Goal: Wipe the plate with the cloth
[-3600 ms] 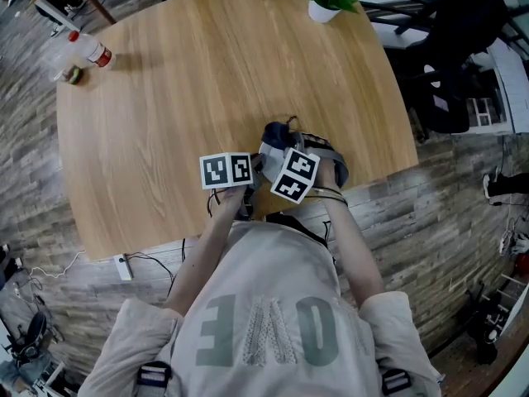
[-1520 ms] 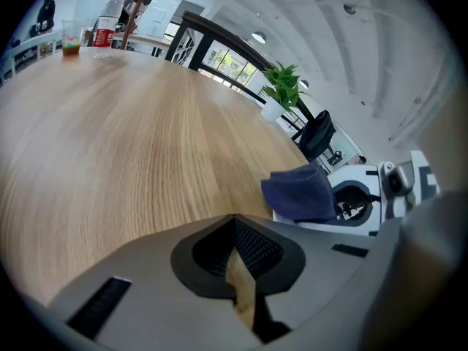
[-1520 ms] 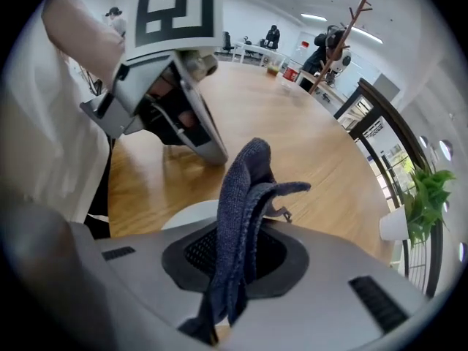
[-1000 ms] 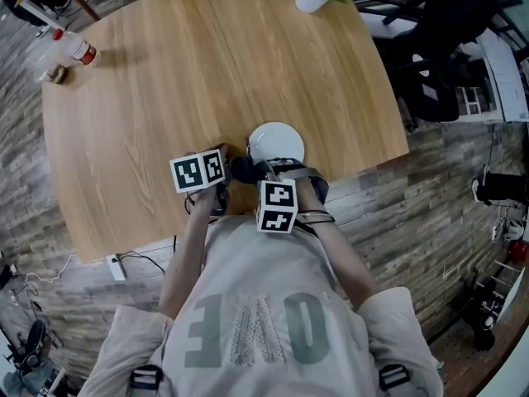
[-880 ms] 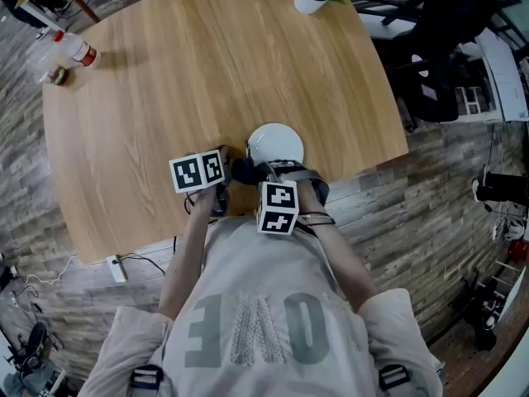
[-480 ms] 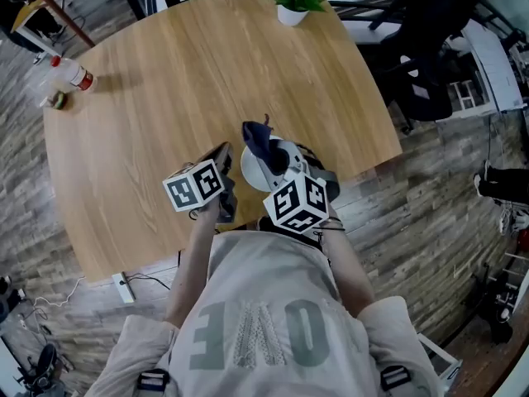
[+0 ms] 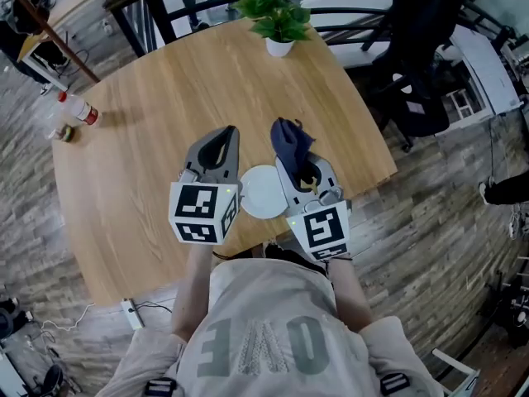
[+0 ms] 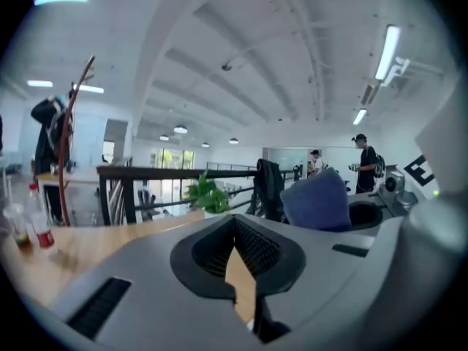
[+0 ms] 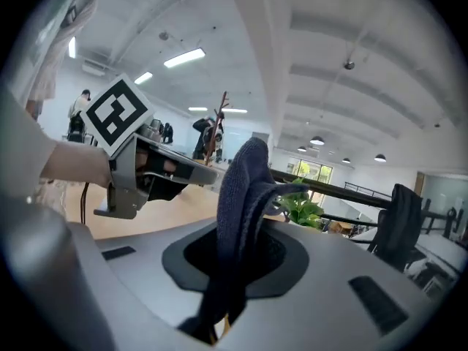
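Gripping the dark blue cloth (image 9: 245, 196), my right gripper (image 9: 227, 269) has its jaws clamped on it. My left gripper (image 8: 238, 254) is closed and empty. The white plate (image 7: 263, 190) lies on the wooden table (image 7: 149, 164) between both grippers, behind their tips. My shirt (image 7: 264, 337) reads ONE; the bottle (image 7: 78, 110) has a red label I cannot read.

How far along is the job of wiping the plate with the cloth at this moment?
Done: the right claw is shut on the dark blue cloth. In hand: both claws are held above the table, the cloth clear of the white plate; the left claw is shut and empty. Left: no wiping contact shows; whether the plate is already clean cannot be told.
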`<state>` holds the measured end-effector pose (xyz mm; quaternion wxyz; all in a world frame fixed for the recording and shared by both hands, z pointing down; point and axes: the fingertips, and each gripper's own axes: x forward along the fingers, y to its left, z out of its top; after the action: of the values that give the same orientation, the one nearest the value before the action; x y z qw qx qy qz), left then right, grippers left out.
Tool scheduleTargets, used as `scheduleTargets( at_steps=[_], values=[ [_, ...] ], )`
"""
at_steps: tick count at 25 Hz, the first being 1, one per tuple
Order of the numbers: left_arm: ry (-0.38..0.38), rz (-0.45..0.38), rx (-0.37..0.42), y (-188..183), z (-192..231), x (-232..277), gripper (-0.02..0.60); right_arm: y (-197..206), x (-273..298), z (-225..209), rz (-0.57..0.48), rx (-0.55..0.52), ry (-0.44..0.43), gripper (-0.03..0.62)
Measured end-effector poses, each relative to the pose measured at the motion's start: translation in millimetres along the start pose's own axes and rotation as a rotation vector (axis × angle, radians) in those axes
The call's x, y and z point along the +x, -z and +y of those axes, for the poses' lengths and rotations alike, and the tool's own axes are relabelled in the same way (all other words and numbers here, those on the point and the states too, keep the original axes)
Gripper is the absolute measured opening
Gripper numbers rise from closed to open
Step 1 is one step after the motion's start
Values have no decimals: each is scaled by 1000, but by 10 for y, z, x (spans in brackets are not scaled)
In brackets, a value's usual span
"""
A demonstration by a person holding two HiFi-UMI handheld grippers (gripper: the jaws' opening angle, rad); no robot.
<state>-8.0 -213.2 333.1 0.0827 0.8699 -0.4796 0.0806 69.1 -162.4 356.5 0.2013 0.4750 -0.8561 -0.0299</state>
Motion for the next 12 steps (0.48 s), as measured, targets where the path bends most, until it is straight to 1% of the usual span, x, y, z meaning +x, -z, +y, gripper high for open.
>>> scheduleTargets(
  at_steps=[2,3,4,6,8,10,12],
  values=[
    [-44,-84,91,-370,-39,-94,6,-155,-112,-90,-80,86,8,61],
    [-66,-113,128,-501,-64,-128,6,-208,-164,-148,-118,131,14,60],
    [-80,-133,161,-597,-103,-149,8,-243,-216,-213,-152,177,21,61],
    [-77,-162,204,-695,-215,-163,8,-272,-318,-338,-204,254,44,61],
    [-55,-166,223,-689,-324,-145,8,-256,-393,-442,-217,272,83,61],
    [-43,-146,234,-634,-384,-111,6,-212,-416,-500,-201,241,118,60],
    [-36,-132,237,-587,-415,-91,7,-169,-416,-506,-190,217,122,60]
  ],
)
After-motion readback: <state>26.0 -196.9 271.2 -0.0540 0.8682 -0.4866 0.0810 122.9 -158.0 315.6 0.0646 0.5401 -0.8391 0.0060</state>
